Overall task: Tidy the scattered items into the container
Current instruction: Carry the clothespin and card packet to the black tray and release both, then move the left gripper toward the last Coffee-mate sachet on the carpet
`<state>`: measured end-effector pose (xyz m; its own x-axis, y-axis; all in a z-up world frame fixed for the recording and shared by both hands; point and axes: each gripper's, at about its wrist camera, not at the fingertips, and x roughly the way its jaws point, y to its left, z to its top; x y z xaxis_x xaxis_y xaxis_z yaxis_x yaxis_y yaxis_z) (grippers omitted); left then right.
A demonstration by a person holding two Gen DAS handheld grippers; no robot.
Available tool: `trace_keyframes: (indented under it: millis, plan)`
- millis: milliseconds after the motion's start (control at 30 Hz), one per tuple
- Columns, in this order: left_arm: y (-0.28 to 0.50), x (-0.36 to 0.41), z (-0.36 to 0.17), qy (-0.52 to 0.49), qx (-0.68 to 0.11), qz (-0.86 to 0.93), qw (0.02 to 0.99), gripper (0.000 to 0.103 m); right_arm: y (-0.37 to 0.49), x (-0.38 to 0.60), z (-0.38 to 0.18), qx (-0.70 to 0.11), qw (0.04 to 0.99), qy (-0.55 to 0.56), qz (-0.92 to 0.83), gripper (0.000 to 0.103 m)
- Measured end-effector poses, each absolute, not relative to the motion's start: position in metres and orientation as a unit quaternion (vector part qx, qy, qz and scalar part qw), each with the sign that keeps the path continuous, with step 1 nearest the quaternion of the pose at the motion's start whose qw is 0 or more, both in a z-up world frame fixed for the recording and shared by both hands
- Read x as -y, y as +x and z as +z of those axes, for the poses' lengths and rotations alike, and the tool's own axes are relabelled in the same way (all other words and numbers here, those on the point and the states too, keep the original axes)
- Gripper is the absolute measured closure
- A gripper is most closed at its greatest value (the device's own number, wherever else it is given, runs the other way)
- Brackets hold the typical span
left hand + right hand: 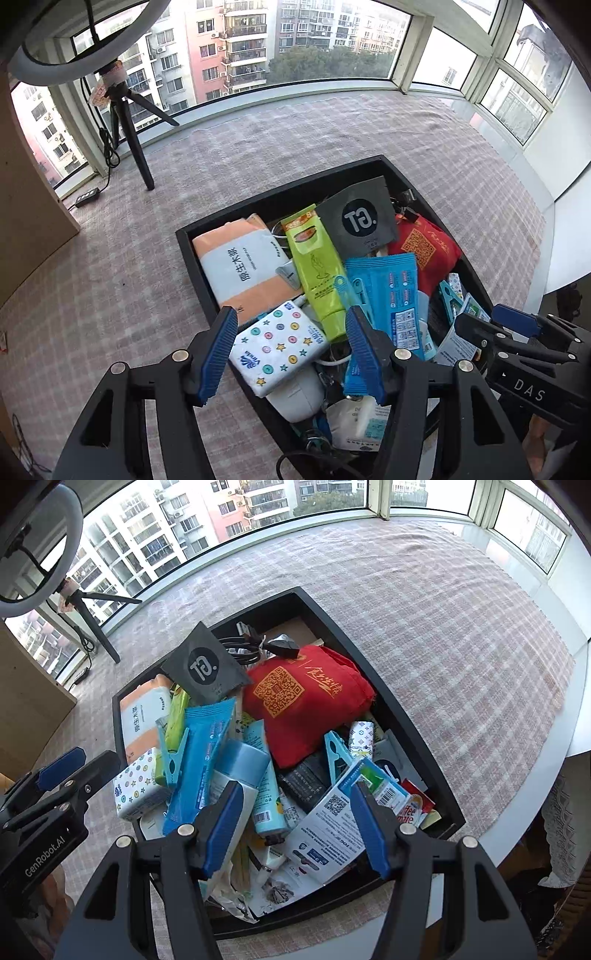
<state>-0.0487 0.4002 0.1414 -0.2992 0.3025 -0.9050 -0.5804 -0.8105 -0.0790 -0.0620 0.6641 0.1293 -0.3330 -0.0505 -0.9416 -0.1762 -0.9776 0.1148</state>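
Both the left hand-held gripper point(291, 354) and the right hand-held gripper point(295, 830) are held open and empty above the black tray point(388, 698), where the items are heaped, the spotted tissue pack point(277, 347) overhanging its nine o'clock rim, likely just dropped.

1. Left gripper point(291, 354): jaws stand apart above the near left corner of the black container point(373, 162), nothing pressed between the pads.
2. Patterned tissue pack point(277, 347) lies below the jaws, at the container's near left edge.
3. Green tube point(317, 269) and blue packet point(391, 291) lie mid-container; orange-and-white pack point(240, 266) along the left edge; red pouch point(424, 251) toward the right edge.
4. Right gripper point(513, 325) is just beside the container's right edge.
5. Container sits on a checked cloth point(295, 147).
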Motion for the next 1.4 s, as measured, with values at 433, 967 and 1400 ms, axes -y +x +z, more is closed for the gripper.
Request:
trace_keyframes:
  millis: [433, 967, 1400]
  plan:
    - [-0.085, -0.259, 0.131, -0.532, -0.113, 0.815, 0.199, 0.045, -0.059, -0.564, 0.13, -0.066, -0.005, -0.573, 0.817, 0.044]
    - [-0.137, -0.071, 0.101, -0.551, -0.096, 0.823, 0.104, 0.044, -0.046, -0.42, 0.128, -0.019, -0.049, -0.57, 0.82, 0.044]
    - [-0.211, 0.065, 0.07, -0.575, -0.075, 0.812, 0.07, 0.043, -0.04, -0.354, 0.113, -0.018, -0.055, -0.587, 0.807, 0.043]
